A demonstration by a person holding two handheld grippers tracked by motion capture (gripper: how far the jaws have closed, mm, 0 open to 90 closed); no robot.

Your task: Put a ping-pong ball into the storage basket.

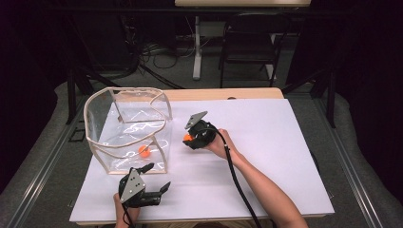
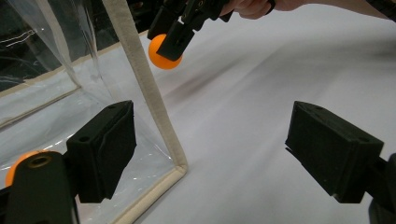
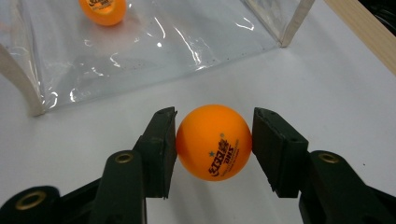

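My right gripper (image 3: 214, 148) is shut on an orange ping-pong ball (image 3: 214, 140), both pads pressing its sides, just above the white sheet. In the high view this ball (image 1: 188, 137) is held to the right of a clear plastic container (image 1: 102, 114) with cream trim. A second orange ball (image 1: 144, 151) lies inside the container (image 3: 163, 46), near its front. My left gripper (image 1: 158, 176) stands open beside the container's front right corner with nothing between its jaws. From the left gripper view (image 2: 210, 149) the trimmed corner edge (image 2: 140, 70) rises between the jaws, and the held ball (image 2: 156, 58) shows beyond it.
A white sheet (image 1: 266, 142) covers the table, with bare wood (image 1: 223, 93) along the far edge. A dark chair (image 1: 249, 42) and a table leg (image 1: 196, 47) stand on the floor behind the table. Open sheet lies to the right of both grippers.
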